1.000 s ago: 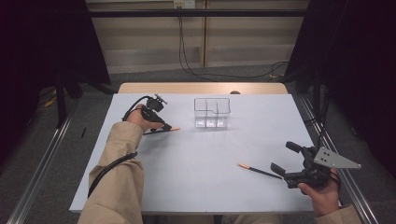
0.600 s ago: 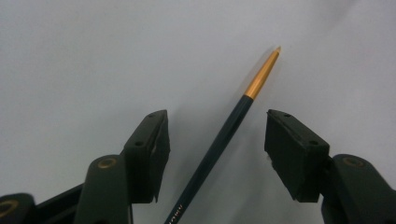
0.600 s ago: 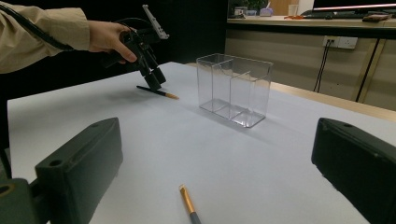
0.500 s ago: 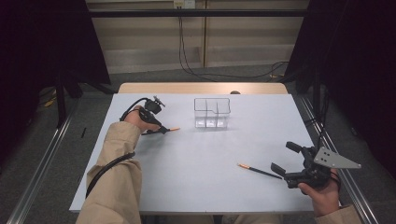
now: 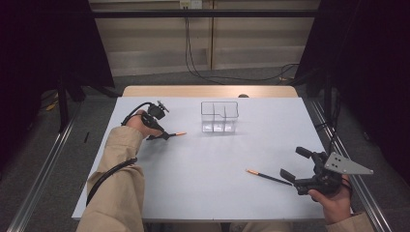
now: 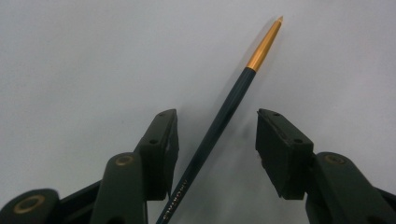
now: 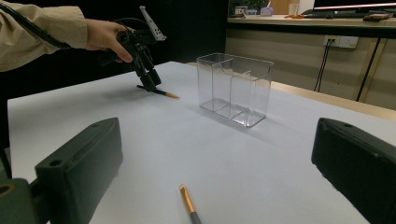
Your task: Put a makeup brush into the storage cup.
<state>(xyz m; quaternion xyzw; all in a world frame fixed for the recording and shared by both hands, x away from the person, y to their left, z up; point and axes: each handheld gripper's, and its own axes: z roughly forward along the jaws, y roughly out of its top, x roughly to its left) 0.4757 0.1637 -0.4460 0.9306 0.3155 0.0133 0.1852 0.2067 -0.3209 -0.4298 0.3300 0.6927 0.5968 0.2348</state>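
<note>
Left gripper view shows the left gripper [image 6: 215,140] with its two matte black, blocky jaws standing apart on either side of a slim dark pencil [image 6: 219,126]; the jaws have just been closing, the shaft lies between them, and neither pad presses on it. The pencil is a thin round rod with a glossy dark green body, a gold metallic tapered end and fine gold lettering near the bottom edge, too small to read. It lies flat on the white table [image 5: 203,193], whose surface is smooth and matte. High view places this pencil left of the clear organiser [image 5: 220,116], a rectangular transparent plastic box with inner dividers, standing upright and well apart from the gripper. A second pencil [image 5: 266,176], same dark shaft and gold end, lies near the front right, just ahead of the right gripper [image 5: 293,165]. Right gripper view shows that gripper's jaws wide apart, nothing between them.
</note>
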